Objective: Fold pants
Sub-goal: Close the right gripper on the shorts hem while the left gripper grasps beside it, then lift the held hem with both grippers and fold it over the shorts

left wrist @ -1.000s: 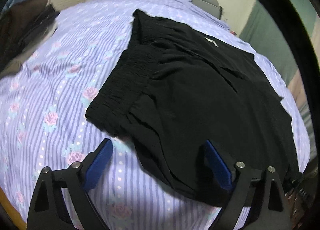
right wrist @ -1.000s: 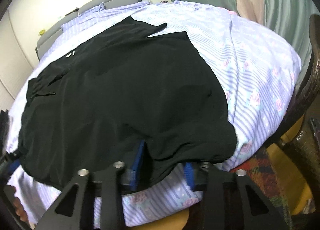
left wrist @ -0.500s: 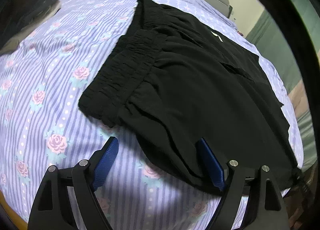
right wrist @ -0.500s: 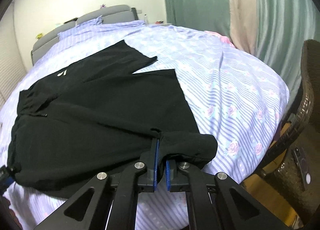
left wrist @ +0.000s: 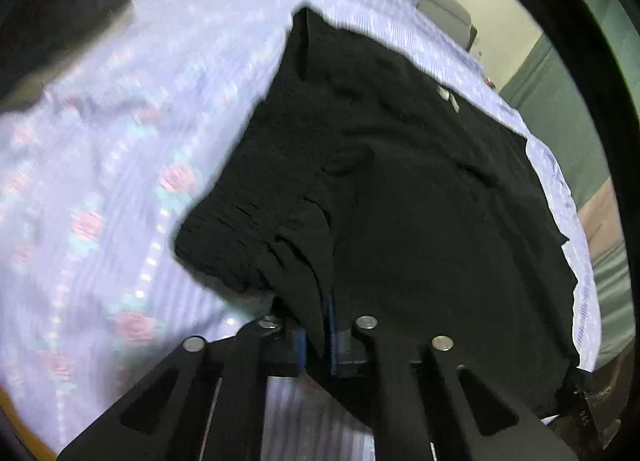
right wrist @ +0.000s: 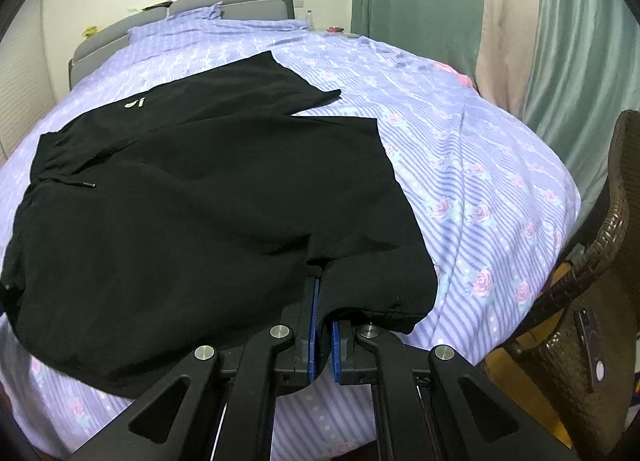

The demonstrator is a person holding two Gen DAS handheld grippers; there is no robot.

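Note:
Black pants [right wrist: 208,197] lie spread across a purple floral bedsheet [right wrist: 480,181], with a small white logo on the far leg. My right gripper [right wrist: 323,313] is shut on the near leg hem, which bunches up over the blue pads. In the left wrist view the pants [left wrist: 420,201] fill the middle, with the gathered waistband at the left. My left gripper [left wrist: 318,325] is shut on the near edge of the pants beside the waistband and holds the cloth lifted. That view is blurred.
A grey headboard [right wrist: 224,5] and a pillow stand at the far end of the bed. Green and beige curtains [right wrist: 520,21] hang on the right. A brown wicker chair [right wrist: 592,281] stands close at the bed's right corner. Dark clothes [left wrist: 60,21] lie at the far left.
My left gripper went from wide open around the pants' edge to shut on it, lifting the cloth. My right gripper closed on the hem earlier and has raised it.

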